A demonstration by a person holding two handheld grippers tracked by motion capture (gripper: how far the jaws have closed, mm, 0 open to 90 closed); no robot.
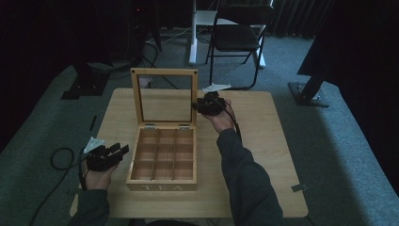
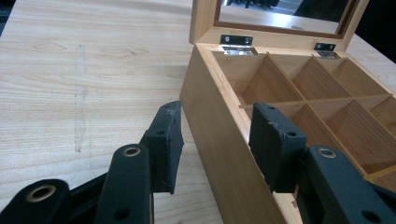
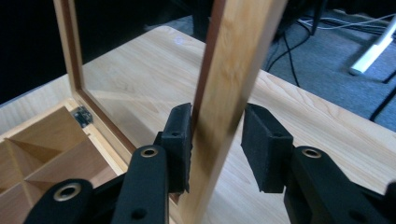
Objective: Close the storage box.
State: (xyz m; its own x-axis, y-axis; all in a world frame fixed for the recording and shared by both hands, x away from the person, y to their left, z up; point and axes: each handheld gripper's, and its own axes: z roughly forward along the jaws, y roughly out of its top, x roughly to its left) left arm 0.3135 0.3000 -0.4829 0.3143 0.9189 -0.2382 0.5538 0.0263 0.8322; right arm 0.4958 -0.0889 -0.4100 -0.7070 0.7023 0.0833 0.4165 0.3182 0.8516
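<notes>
Wooden tea box [image 1: 162, 162] runs lengthwise toward its upright lid [image 3: 229, 88], whose edge stands between the right gripper's [image 3: 215, 144] parted, unclamped fingers; the left gripper's [image 2: 215, 140] open fingers straddle the box's wall.

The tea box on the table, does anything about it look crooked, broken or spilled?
Nothing stands out. The tea box sits square on the table, lid upright on both hinges, compartments empty. The right gripper straddles the lid's side rail.

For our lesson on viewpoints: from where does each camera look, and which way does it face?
High view: above the table, looking forward and down; forearms, both grippers.
Left gripper view: on the left gripper, facing the tea box; own fingers.
Right gripper view: on the right gripper, facing the lid; own fingers.
All share the box.
</notes>
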